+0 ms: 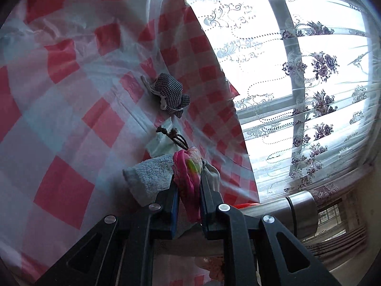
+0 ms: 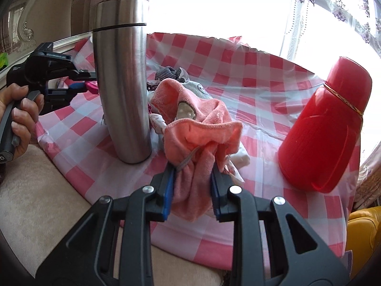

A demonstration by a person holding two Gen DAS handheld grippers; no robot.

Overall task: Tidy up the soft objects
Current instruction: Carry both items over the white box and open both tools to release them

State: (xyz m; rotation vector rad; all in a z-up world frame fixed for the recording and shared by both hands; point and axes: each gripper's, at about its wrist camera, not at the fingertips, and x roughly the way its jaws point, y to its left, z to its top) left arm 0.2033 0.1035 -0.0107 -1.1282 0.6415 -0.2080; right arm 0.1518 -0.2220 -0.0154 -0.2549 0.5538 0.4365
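Here the right gripper [image 2: 193, 174] is clamped on a bunched pink towel [image 2: 200, 128], its blue pads pressing the cloth from both sides; the towel's gathered end hangs down between the jaws while the rest billows forward and up, so its long axis runs roughly along the gripper's own line, away from the near edge of the worktop [image 2: 262, 71]. The left gripper [image 1: 188, 176] is likewise closed, on a twisted magenta floral cloth [image 1: 188, 174] that stands nearly upright between its pads, long axis along the fingers. Just beside it on the left lies a pale grey-blue towel [image 1: 150, 176], touching the gripper's finger. Beyond, a knotted brown cord [image 1: 171, 135] and a black-and-white checked fabric piece [image 1: 169, 93] rest on the red-and-white checked tablecloth [image 1: 59, 119].

In the right wrist view the remaining soft things form one loose heap [image 2: 166, 95] near the middle of the worktop, directly behind the pink towel and just right of a tall steel flask [image 2: 121, 71]; a red flask [image 2: 326, 128] leans near the right edge. A hand [image 2: 21, 114] grips the left tool's handle at the left.

Judging by this, the sorting is at an early stage: two cloths are in hand, nothing looks folded or stacked, and most of the heap is yet to be dealt with.
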